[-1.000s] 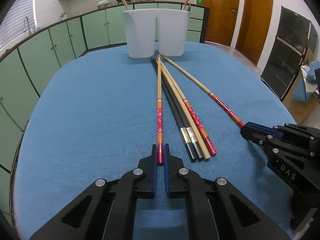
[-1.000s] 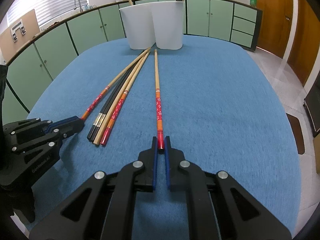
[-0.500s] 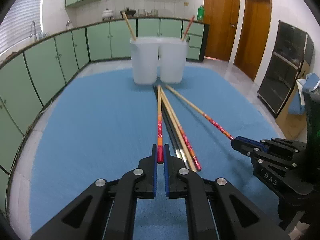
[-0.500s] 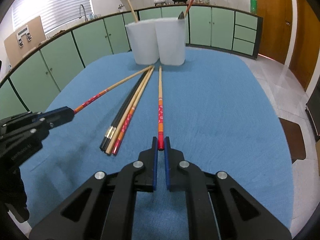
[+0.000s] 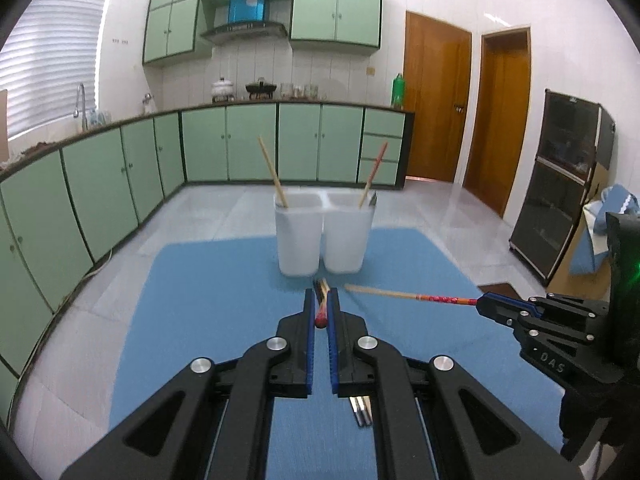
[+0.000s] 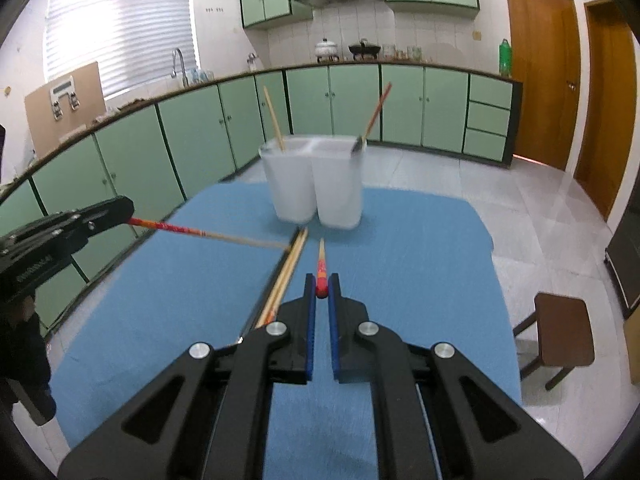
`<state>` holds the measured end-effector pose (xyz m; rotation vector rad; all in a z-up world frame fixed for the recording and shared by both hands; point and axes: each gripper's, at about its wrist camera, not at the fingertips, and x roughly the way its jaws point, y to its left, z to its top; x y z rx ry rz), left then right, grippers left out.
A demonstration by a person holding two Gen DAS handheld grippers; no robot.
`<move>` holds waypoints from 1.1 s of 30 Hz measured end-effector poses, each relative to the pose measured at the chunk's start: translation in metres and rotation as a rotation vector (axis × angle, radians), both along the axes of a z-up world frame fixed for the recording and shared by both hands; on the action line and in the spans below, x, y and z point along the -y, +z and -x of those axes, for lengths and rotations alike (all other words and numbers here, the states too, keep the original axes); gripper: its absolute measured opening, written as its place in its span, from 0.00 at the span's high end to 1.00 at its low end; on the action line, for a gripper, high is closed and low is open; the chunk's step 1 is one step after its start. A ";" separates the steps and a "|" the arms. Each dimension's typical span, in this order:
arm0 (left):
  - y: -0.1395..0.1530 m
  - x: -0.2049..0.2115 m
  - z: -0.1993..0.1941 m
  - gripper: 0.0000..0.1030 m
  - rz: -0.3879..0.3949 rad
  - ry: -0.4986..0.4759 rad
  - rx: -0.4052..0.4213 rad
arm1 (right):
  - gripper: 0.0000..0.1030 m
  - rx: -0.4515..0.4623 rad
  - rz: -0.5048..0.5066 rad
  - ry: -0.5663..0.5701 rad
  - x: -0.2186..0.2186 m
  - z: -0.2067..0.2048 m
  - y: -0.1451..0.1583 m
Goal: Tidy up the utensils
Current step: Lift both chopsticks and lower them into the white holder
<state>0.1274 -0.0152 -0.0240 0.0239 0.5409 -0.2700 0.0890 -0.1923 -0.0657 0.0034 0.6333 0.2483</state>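
Our left gripper (image 5: 321,316) has its blue-padded fingers (image 5: 308,344) closed on the red end of a chopstick (image 5: 321,317) at frame centre, lifted off the blue cloth (image 5: 208,300). Our right gripper (image 6: 321,289) pinches a second red-tipped chopstick (image 6: 321,270) the same way; from the left view it enters at the right edge, its stick reaching toward the middle. More chopsticks (image 6: 286,276) lie on the cloth just left of centre in the right view. The twin white holder (image 5: 322,234) stands above centre, one stick leaning in each cup.
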 end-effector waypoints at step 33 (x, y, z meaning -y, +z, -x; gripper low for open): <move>0.125 0.021 -0.092 0.95 0.040 -0.077 0.235 | 0.95 0.198 -0.078 0.097 0.014 -0.116 0.188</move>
